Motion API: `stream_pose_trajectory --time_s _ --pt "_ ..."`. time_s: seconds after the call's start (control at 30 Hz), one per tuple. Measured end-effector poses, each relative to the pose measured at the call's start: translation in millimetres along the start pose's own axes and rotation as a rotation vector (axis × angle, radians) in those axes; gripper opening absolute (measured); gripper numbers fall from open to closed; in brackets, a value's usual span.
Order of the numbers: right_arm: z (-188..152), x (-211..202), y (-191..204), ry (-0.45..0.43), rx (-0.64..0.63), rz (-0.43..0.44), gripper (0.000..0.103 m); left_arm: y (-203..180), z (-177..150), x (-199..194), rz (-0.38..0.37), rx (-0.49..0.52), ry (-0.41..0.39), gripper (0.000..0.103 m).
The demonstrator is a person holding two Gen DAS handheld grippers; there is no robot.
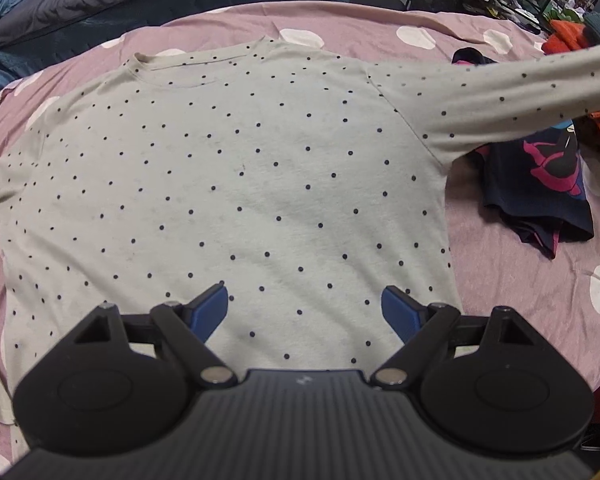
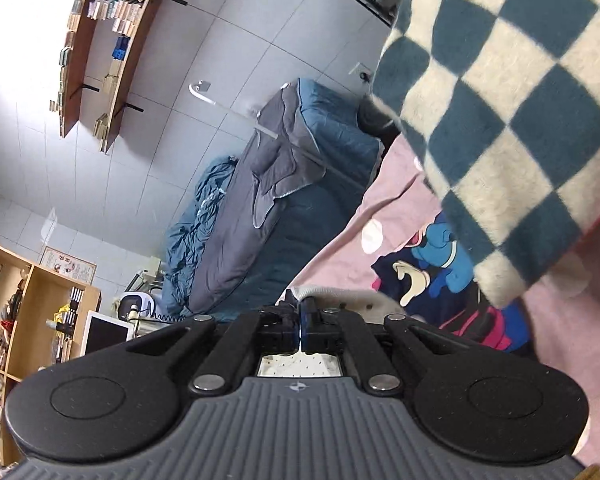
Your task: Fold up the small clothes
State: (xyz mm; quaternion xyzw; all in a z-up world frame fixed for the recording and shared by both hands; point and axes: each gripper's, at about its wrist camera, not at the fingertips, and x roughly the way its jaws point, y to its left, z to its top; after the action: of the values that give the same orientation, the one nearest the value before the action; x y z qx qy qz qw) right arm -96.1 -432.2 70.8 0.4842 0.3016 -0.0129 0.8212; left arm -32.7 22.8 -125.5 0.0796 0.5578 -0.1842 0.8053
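Cream dotted shirt (image 1: 228, 168) flat on pink bedspread (image 1: 520, 280), unfolded. Right gripper (image 2: 302, 320) pinched shut on sleeve (image 1: 500, 92), raised for first fold. Left gripper (image 1: 304, 308) spread wide above hem, empty. Body folds remain.

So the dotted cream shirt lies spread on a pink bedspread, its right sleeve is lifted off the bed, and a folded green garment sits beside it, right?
Almost. The garment beside the shirt is dark navy with a pink print, not green, as the left wrist view shows. The rest holds: the shirt lies spread on the pink bedspread and its right sleeve is lifted off the bed.
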Motion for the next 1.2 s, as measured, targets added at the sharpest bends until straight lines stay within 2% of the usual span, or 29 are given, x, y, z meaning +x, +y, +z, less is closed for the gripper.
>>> stream_pose_trajectory --time_s 0.03,0.13,0.17,0.27,0.4,0.53,0.6,0.7,0.77,0.83,0.93,0.97,1.0,1.03,1.07,1.1,1.2 --pt "-2 7 -3 0.026 0.027 0.016 0.002 0 0 1 -0.001 -0.003 0.005 0.084" --pt "-4 25 -21 0.076 0.212 0.131 0.002 4 -2 -1 -0.005 -0.009 -0.001 0.084" --pt "-8 33 -21 0.105 0.224 0.142 0.002 7 -4 -1 -0.003 -0.009 0.000 0.085" --pt "-22 74 -4 0.223 0.197 0.108 0.002 18 -11 -1 0.007 -0.016 0.018 0.085" --pt "-55 166 24 0.430 0.241 0.175 0.002 46 -23 -10 0.040 -0.048 0.024 0.085" --pt "-113 276 81 0.630 0.292 0.285 0.002 87 -34 -28 0.089 -0.125 0.010 0.086" --pt "-147 326 108 0.709 0.267 0.314 0.003 112 -42 -36 0.119 -0.179 0.007 0.088" --pt "-193 395 138 0.744 0.188 0.276 0.003 144 -53 -44 0.175 -0.222 0.000 0.088" --pt "-221 432 151 0.730 0.083 0.235 0.003 163 -59 -46 0.225 -0.227 0.006 0.088" --pt "-242 455 155 0.714 -0.041 0.199 0.003 180 -63 -48 0.249 -0.245 0.006 0.088" --pt "-266 482 144 0.706 -0.116 0.140 0.010 202 -67 -48 0.253 -0.279 0.009 0.088" --pt "-270 488 142 0.701 -0.154 0.107 0.018 208 -67 -46 0.256 -0.284 0.012 0.088" --pt "-273 491 139 0.692 -0.211 0.083 0.035 212 -66 -45 0.259 -0.286 0.012 0.088" --pt "-271 491 135 0.680 -0.258 0.064 0.049 215 -65 -44 0.263 -0.286 0.006 0.088" --pt "-270 488 135 0.669 -0.288 0.049 0.076 219 -63 -43 0.264 -0.283 -0.005 0.088" --pt "-267 486 134 0.660 -0.314 0.053 0.087 221 -60 -42 0.261 -0.281 -0.020 0.088" --pt "-248 461 128 0.622 -0.384 0.116 0.087 231 -47 -38 0.236 -0.290 -0.096 0.088"
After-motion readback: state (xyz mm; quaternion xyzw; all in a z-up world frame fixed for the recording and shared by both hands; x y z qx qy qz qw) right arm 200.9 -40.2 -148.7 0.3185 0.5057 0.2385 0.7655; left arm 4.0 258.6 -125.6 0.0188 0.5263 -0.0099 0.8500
